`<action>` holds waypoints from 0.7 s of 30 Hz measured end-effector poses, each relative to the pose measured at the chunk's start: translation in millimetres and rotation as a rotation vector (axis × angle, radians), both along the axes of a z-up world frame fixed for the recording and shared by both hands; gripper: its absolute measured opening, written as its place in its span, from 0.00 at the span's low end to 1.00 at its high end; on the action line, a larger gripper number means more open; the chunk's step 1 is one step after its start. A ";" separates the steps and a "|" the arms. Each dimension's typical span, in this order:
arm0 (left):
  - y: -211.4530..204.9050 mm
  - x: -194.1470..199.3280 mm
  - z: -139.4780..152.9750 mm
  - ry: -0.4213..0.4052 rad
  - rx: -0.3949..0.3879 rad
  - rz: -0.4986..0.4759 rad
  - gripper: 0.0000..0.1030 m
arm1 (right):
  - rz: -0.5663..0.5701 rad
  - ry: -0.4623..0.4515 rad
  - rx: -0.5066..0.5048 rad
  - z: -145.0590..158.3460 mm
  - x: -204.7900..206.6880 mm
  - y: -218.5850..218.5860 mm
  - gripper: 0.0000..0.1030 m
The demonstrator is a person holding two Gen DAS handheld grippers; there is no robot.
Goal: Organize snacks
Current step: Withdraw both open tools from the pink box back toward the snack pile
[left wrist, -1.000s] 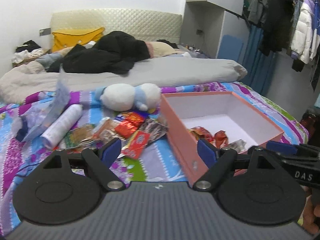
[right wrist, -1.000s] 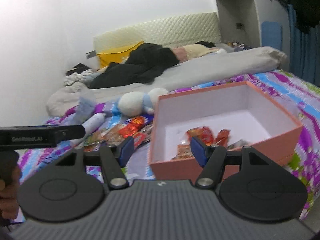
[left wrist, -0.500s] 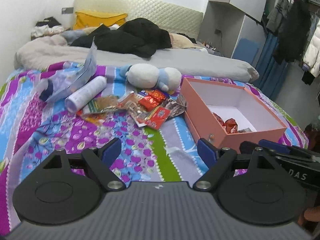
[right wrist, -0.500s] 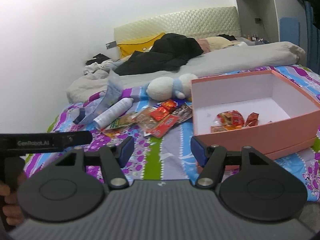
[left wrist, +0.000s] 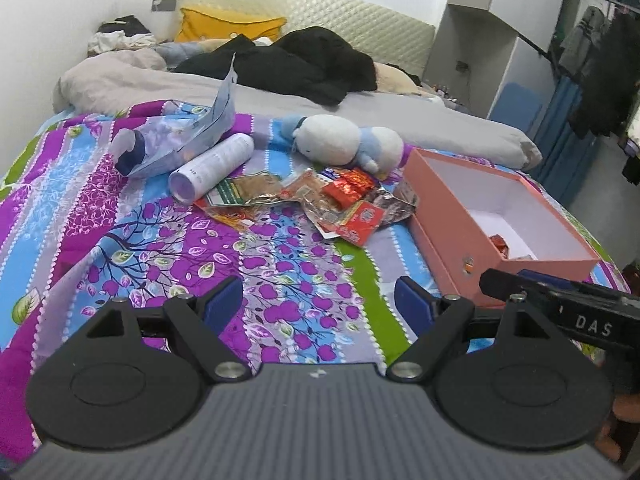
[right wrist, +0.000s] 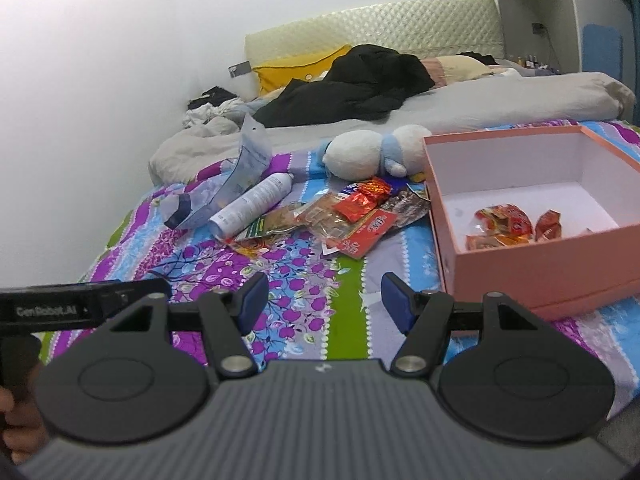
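A pile of snack packets (left wrist: 336,204) lies on the patterned bedspread left of an open pink box (left wrist: 448,240); the pile (right wrist: 352,216) and the box (right wrist: 532,276) also show in the right wrist view. A few red packets (right wrist: 508,224) lie inside the box. My left gripper (left wrist: 318,306) is open and empty, held above the bedspread well short of the pile. My right gripper (right wrist: 320,300) is open and empty, near the box's front left corner.
A white spray can (left wrist: 212,168), a clear blue pouch (left wrist: 180,140) and a white plush toy (left wrist: 344,144) lie around the pile. Grey duvet and dark clothes (left wrist: 296,64) cover the far bed. A clothes rack (left wrist: 600,80) stands at right.
Both grippers have pulled back and up from the box, so more of the bedspread and the whole snack pile now show. Both stay open and empty.
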State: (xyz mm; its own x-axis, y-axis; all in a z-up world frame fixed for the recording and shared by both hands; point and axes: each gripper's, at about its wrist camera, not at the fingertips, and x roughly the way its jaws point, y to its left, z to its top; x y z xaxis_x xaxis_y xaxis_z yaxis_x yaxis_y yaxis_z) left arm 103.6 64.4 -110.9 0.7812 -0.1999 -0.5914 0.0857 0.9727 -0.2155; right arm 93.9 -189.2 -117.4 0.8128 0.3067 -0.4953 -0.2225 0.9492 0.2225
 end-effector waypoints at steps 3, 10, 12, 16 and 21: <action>0.4 13.6 -7.8 0.003 0.004 0.016 0.84 | 0.007 0.006 -0.016 -4.4 11.6 2.1 0.63; -1.1 52.4 -29.5 0.029 0.008 0.054 0.84 | 0.021 0.009 -0.035 -15.3 39.6 3.1 0.63; -0.6 62.1 -35.0 0.043 0.011 0.065 0.84 | 0.020 0.021 -0.035 -21.7 49.8 1.8 0.63; 3.6 83.3 -48.3 0.082 0.016 0.087 0.84 | 0.028 0.051 -0.041 -32.7 71.6 2.0 0.63; 9.9 116.3 -67.4 0.119 0.040 0.084 0.84 | 0.036 0.069 -0.074 -46.7 101.0 8.1 0.63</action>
